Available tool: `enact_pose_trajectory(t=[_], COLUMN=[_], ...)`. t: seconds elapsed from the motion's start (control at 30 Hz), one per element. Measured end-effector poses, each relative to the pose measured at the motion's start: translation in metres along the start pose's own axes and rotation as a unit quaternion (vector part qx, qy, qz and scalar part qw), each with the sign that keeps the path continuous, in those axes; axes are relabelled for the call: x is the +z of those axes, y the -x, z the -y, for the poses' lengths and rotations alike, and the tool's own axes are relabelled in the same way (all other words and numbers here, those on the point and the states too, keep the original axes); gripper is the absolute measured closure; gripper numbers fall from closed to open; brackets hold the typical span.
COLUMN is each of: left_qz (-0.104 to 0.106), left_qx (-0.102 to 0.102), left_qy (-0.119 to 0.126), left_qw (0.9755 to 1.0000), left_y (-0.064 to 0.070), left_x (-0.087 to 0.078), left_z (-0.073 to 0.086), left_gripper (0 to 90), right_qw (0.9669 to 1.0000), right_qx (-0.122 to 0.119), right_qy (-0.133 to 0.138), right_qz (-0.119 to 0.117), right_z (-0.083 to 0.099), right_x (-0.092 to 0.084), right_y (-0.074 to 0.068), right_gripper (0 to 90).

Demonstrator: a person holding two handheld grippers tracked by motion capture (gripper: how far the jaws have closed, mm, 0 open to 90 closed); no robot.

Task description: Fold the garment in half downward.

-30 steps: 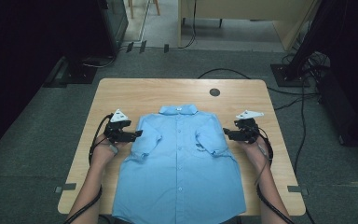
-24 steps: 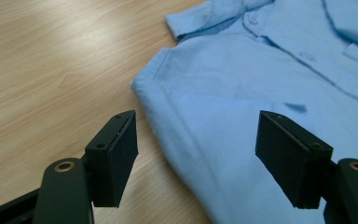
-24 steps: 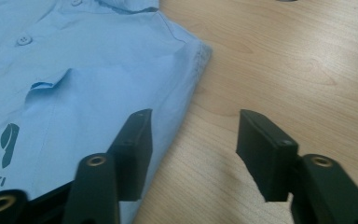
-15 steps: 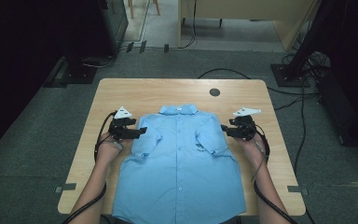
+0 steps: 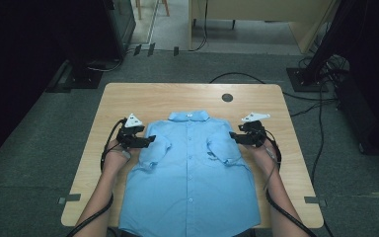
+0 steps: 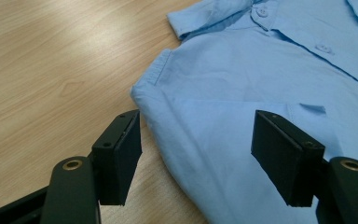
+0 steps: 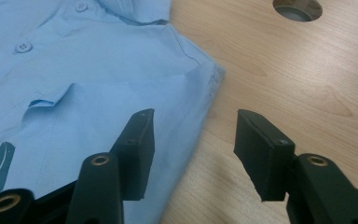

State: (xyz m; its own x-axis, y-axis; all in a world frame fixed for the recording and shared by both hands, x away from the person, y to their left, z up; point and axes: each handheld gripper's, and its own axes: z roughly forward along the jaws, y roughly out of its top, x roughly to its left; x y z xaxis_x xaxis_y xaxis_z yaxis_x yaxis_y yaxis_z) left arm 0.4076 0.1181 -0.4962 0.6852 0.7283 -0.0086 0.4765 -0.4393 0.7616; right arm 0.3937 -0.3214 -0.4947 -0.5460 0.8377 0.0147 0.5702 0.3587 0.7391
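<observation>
Grey floor surrounds a wooden table point(image 5: 128, 98) seen from above; dark equipment and cables stand at 10 to 2 o'clock beyond it.

Near edge, 6 o'clock: hem of a blue shirt point(image 5: 190, 182) hangs at the table's front edge. Shirt lies flat, buttoned front up, collar toward 12 o'clock, both short sleeves folded in over the chest.

Left gripper point(image 5: 150, 141) at 9 o'clock of the shirt, at the left shoulder fold. In the left gripper view its jaws straddle the shirt's folded edge, one over bare wood, one over cloth; pads not pressing, gap wide. Jaws have just been closing, cloth edge between them, not yet pinched.

Right gripper point(image 5: 232, 136) at 3 o'clock, at the right shoulder fold. In the right gripper view one jaw sits over cloth, one over wood, the shirt edge between; pads apart from the cloth. Jaws have just been closing, no grip.

Free room: bare wood strips at 9 and 3 o'clock, outside each hand, and a broad bare band at 12 o'clock past the collar. Round cable hole point(image 5: 227, 97) at 1 o'clock, well apart from the shirt.
</observation>
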Motion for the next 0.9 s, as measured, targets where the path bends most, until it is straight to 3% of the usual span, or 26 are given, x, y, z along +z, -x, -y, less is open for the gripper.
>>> enact_pose_trajectory(t=[0.13, 0.3, 0.47, 0.67, 0.77, 0.9], left_qz=[-0.008, -0.007, -0.005, -0.011, -0.016, -0.025], left_qx=[0.006, 0.006, 0.014, 0.006, 0.011, 0.004], left_qy=[0.0, 0.0, -0.005, -0.01, -0.013, -0.013], left_qw=[0.9999, 1.0, 0.9999, 0.9999, 0.9997, 0.9996], left_y=[-0.001, -0.002, 0.002, 0.002, 0.001, -0.001], left_x=[0.002, 0.006, 0.012, 0.018, 0.02, 0.02], left_z=[-0.001, -0.004, -0.005, -0.005, -0.005, -0.006], left_gripper=[33.4, 33.6, 33.6, 33.5, 33.5, 33.6], right_qw=[1.0, 0.9998, 0.9999, 0.9999, 0.9999, 0.9998], right_qx=[0.002, 0.011, 0.005, 0.009, 0.014, 0.016], right_qy=[0.001, 0.013, 0.013, 0.003, 0.004, 0.011], right_qz=[0.004, 0.004, 0.003, 0.008, 0.007, 0.007], right_z=[-0.002, -0.003, -0.008, -0.009, -0.007, -0.008], right_x=[0.004, 0.008, 0.013, 0.021, 0.024, 0.025], right_y=[-0.002, -0.004, -0.005, -0.004, -0.002, 0.0], right_gripper=[53.8, 56.0, 57.2, 61.0, 61.1, 59.9])
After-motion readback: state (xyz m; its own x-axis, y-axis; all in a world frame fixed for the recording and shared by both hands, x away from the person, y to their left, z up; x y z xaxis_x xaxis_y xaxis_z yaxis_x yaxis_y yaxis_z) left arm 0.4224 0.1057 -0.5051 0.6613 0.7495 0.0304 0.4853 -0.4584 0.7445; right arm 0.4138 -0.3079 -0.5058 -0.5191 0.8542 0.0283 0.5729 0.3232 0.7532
